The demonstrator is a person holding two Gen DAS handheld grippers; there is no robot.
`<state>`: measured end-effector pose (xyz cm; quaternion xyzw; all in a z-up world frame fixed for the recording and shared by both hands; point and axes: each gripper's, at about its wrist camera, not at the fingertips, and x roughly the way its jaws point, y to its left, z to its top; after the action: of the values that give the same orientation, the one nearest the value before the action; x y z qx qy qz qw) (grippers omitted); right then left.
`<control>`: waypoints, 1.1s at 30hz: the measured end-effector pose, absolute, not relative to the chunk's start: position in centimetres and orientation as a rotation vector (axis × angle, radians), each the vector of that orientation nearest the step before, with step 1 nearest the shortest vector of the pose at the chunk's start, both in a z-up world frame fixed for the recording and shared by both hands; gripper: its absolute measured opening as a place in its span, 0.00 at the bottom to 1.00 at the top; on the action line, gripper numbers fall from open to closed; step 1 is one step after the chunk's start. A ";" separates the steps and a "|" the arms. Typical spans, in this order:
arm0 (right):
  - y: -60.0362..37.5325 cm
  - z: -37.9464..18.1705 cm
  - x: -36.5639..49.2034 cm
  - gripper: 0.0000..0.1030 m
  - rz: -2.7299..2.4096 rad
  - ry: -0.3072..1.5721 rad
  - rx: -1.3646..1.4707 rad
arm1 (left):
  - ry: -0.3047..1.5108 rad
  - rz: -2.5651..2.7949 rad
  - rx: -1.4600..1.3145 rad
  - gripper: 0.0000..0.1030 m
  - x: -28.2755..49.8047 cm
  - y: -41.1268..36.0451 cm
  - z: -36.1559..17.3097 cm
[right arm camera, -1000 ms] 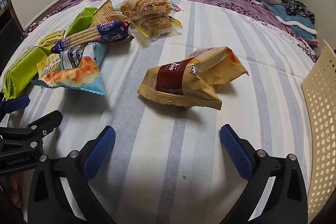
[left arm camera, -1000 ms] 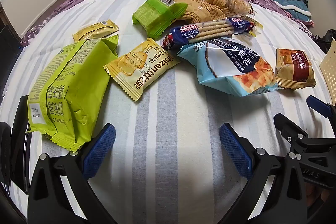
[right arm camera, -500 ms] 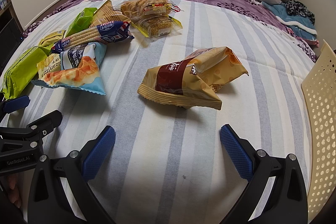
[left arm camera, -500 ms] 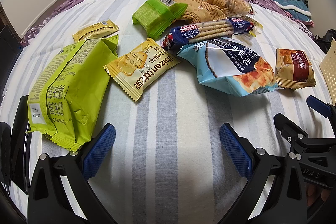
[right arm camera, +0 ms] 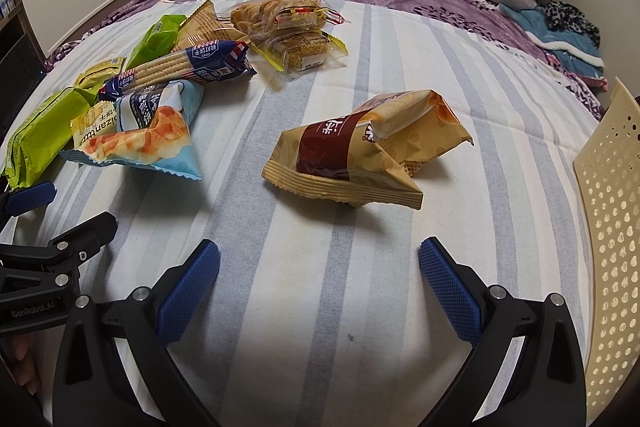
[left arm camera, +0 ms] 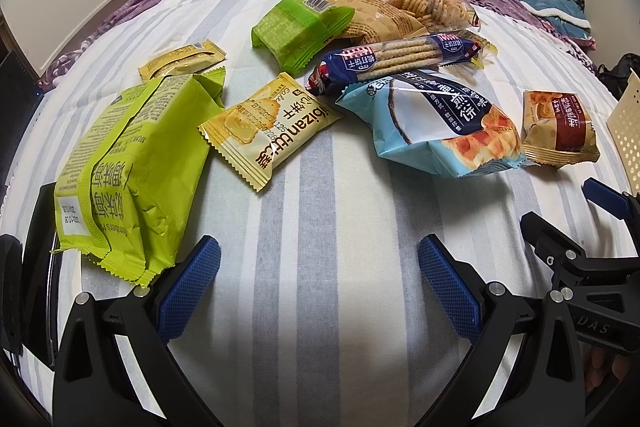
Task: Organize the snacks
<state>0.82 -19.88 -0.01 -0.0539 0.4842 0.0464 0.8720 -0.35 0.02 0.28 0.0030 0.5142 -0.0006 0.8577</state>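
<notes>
Striped white-and-grey bed sheet [right arm camera: 360, 75] carried scattered snack packets. Both the left gripper [left arm camera: 318, 285] and right gripper [right arm camera: 319, 285] gaped wide, holding nothing. At twelve o'clock from the right gripper lay a tan-and-maroon crinkled packet [right arm camera: 360, 155], unobstructed; a cream perforated plastic basket [right arm camera: 612, 247] stood at three o'clock, contents hidden. A lime-green foil bag [left arm camera: 124, 175] sat at ten o'clock from the left gripper.

Snack packets [left arm camera: 404, 75] lie left of the basket [right arm camera: 612, 235].

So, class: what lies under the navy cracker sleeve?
The navy cracker sleeve rests on the light blue bag's top edge. Bedsheet likely lies beneath its near end; the rest underneath is hidden.
</notes>
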 end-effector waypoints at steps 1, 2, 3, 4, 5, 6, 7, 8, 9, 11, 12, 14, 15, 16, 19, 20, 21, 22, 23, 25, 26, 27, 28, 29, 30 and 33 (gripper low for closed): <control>-19.9 0.0 0.8 0.95 0.097 1.012 -0.113 | 1.080 -0.001 0.006 0.98 -0.4 0.1 0.3; -19.9 0.0 0.8 0.95 0.097 1.012 -0.112 | 1.080 -0.001 0.006 0.98 -0.4 0.0 0.3; -19.9 0.0 0.8 0.95 0.097 1.012 -0.112 | 1.080 -0.001 0.006 0.98 -0.4 0.0 0.3; -19.9 0.0 0.8 0.95 0.097 1.012 -0.113 | 1.080 -0.001 0.006 0.98 -0.3 0.0 0.3; -19.8 -0.1 0.8 0.95 0.097 1.012 -0.113 | 1.080 -0.001 0.006 0.98 -0.4 0.0 0.3; -19.9 0.0 0.8 0.95 0.097 1.012 -0.112 | 1.080 -0.001 0.006 0.98 -0.3 0.0 0.3; -19.9 0.0 0.8 0.95 0.097 1.012 -0.112 | 1.080 -0.001 0.006 0.98 -0.4 0.0 0.3; -19.9 0.0 0.8 0.95 0.097 1.012 -0.113 | 1.080 -0.001 0.006 0.98 -0.4 0.0 0.3; -19.8 -0.1 0.8 0.95 0.097 1.012 -0.112 | 1.080 -0.001 0.006 0.98 -0.4 0.0 0.3; -19.8 -0.1 0.8 0.95 0.098 1.012 -0.111 | 1.080 -0.001 0.006 0.98 -0.4 0.0 0.3; -19.9 0.0 0.8 0.95 0.097 1.012 -0.113 | 1.080 -0.001 0.007 0.98 -0.3 0.0 0.3; -19.8 -0.1 0.8 0.95 0.097 1.013 -0.113 | 1.081 -0.001 0.006 0.98 -0.4 0.0 0.3; -19.9 0.0 0.8 0.95 0.097 1.012 -0.112 | 1.080 -0.001 0.006 0.98 -0.3 0.0 0.3; -19.8 -0.1 0.8 0.95 0.097 1.012 -0.113 | 1.080 -0.001 0.007 0.98 -0.4 0.0 0.3; -19.9 -0.1 0.8 0.95 0.097 1.012 -0.113 | 1.080 -0.001 0.006 0.98 -0.4 0.0 0.3; -19.8 -0.1 0.8 0.95 0.097 1.012 -0.113 | 1.080 -0.001 0.007 0.98 -0.4 0.0 0.3; -19.8 -0.1 0.7 0.95 0.097 1.012 -0.112 | 1.079 -0.002 0.007 0.98 -0.4 0.0 0.3; -19.8 -0.1 0.7 0.95 0.097 1.012 -0.112 | 1.079 -0.002 0.007 0.98 -0.4 0.0 0.3; -19.8 -0.1 0.6 0.95 0.097 1.012 -0.112 | 1.080 -0.001 0.007 0.98 -0.4 0.0 0.3; -19.8 -0.1 0.6 0.95 0.097 1.011 -0.113 | 1.080 -0.002 0.008 0.98 -0.6 -0.1 0.3; -19.9 0.1 1.1 0.95 0.097 1.011 -0.113 | 1.080 -0.002 0.007 0.98 -0.7 -0.1 0.3; -19.9 0.0 1.2 0.95 0.097 1.011 -0.113 | 1.080 -0.002 0.007 0.98 -0.6 -0.1 0.3; -19.9 0.0 0.9 0.95 0.097 1.011 -0.112 | 1.080 -0.003 0.007 0.98 -0.7 -0.1 0.3; -19.9 0.0 0.9 0.95 0.097 1.011 -0.113 | 1.080 -0.002 0.007 0.98 -0.6 -0.1 0.3; -19.9 0.0 0.9 0.95 0.097 1.011 -0.113 | 1.079 -0.002 0.007 0.98 -0.6 -0.1 0.3; -19.9 0.1 0.6 0.95 0.095 1.009 -0.113 | 1.080 -0.002 0.008 0.98 -0.9 -0.4 0.5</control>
<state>0.63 -19.92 0.13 -0.0540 0.4828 0.0455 0.8729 -0.92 -0.36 0.49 0.0037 0.5141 -0.0010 0.8577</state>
